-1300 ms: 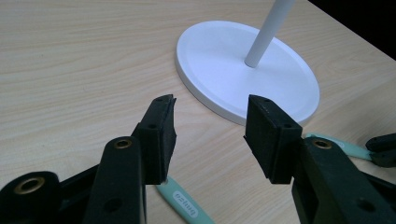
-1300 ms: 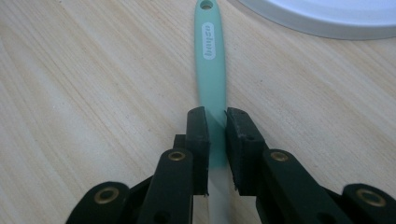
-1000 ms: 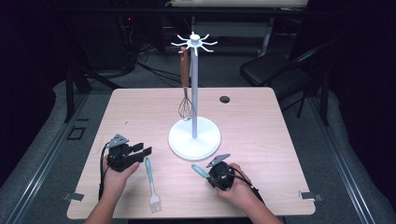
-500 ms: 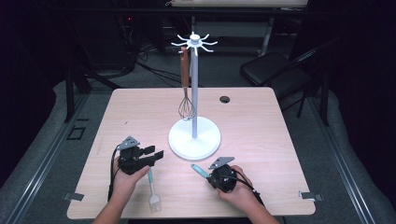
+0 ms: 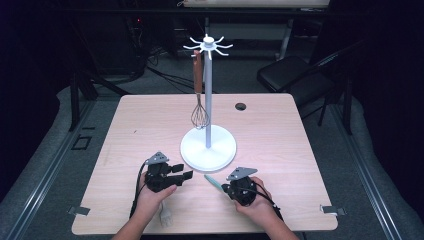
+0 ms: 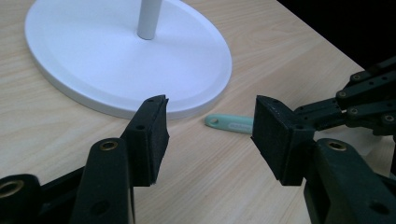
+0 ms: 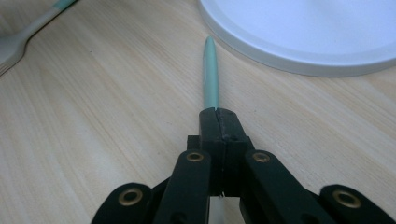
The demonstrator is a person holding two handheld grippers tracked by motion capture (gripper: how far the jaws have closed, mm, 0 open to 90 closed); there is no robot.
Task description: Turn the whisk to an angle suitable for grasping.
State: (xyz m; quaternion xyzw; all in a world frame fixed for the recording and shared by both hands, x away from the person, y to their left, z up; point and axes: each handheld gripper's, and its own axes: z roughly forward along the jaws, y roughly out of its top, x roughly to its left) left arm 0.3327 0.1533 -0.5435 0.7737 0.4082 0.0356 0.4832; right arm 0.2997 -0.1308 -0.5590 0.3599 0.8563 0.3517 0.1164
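Right gripper (image 7: 217, 112) is clamped on the teal-handled utensil (image 7: 210, 74), handle tip near the white stand base (image 5: 190, 150) at the table's near edge; left gripper (image 6: 210, 126) jaws just opened wide, nothing between them.

High view overlooks; both low views (close) share the stand base (image 6: 126, 60).

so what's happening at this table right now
A person works two handheld grippers in front of a white utensil stand with a whisk hanging on it. The right gripper is shut on a teal-handled utensil lying by the stand's base. The left gripper, jaws just opened wide and empty, points toward that handle. A second utensil lies on the table near the left hand.
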